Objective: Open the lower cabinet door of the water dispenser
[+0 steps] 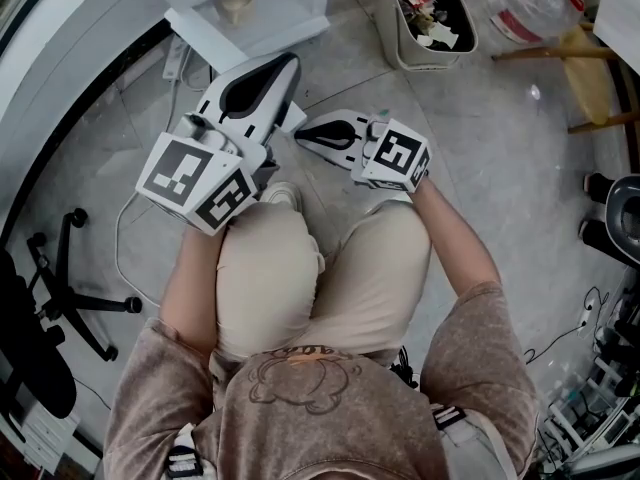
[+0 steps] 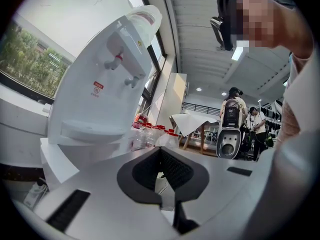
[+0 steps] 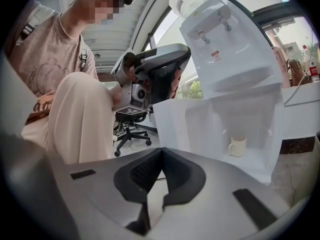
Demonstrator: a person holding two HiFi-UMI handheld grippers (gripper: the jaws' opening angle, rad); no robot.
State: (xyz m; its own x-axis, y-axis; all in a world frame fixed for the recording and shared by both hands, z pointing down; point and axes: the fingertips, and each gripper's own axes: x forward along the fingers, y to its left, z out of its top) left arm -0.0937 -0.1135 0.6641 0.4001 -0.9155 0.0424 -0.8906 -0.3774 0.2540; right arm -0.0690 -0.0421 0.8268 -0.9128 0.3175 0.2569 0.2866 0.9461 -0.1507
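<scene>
The white water dispenser stands in front of me, and its lower cabinet is open. The cabinet door hangs swung out to the left, and a cream cup sits inside. In the head view the dispenser is at the top, with the door angled toward me. My left gripper is shut and empty, its tips just short of the door. My right gripper is shut too, holds nothing and sits lower and farther back. Their closed jaws show in the left gripper and right gripper views.
A person squats here, knees just behind the grippers. A full waste bin, a large water bottle and a wooden stool stand to the right of the dispenser. An office chair base and cables lie at the left.
</scene>
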